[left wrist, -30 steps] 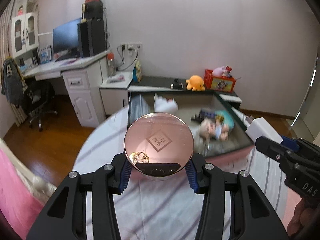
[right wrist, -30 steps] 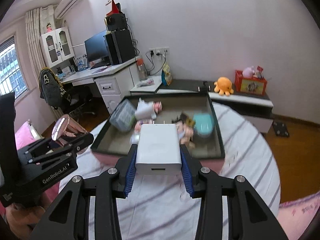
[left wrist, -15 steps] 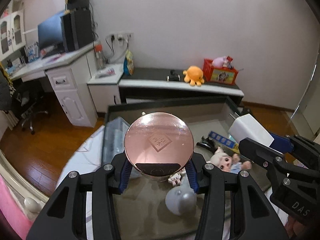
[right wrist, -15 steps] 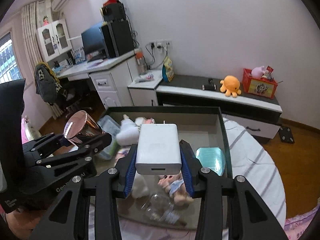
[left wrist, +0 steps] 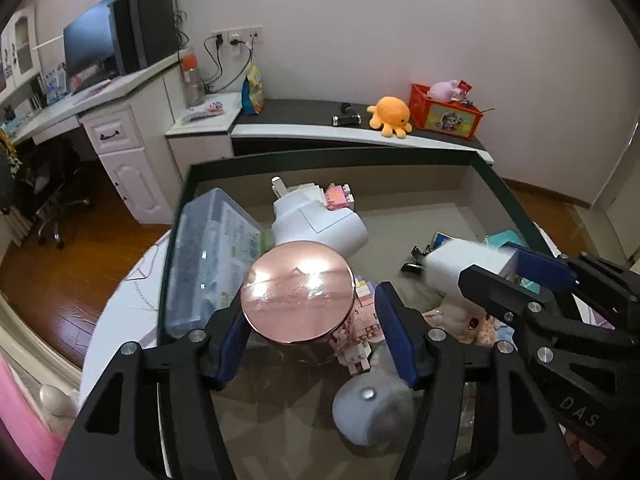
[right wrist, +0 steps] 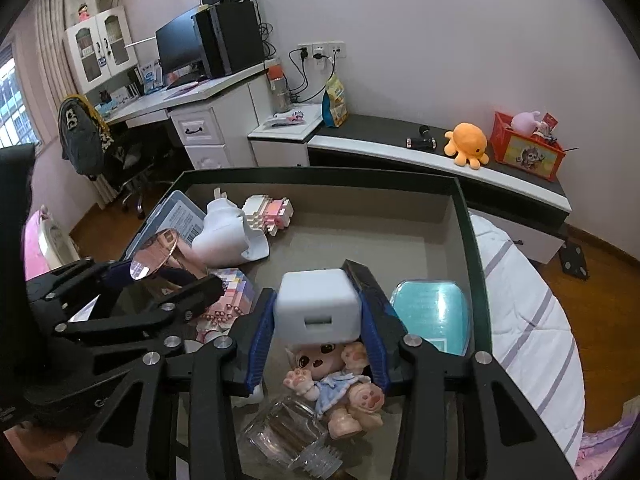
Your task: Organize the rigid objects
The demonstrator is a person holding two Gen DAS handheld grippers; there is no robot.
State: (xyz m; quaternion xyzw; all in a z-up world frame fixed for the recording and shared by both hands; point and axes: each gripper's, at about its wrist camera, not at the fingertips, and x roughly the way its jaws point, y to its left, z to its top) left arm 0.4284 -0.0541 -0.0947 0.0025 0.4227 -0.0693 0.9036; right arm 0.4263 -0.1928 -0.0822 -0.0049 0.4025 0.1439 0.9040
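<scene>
Rose-gold round tin (left wrist: 298, 292) between opening left jaws, white charger (right wrist: 318, 312) between opening right jaws, both above box (right wrist: 466, 216)

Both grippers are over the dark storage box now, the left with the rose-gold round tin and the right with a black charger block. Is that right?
Not quite: the charger block between the opening jaws of the right gripper is white, not black, as the right wrist view shows. The rest stands: both grippers are over the dark storage box, the left gripper, also opening, with the rose-gold round tin.
</scene>
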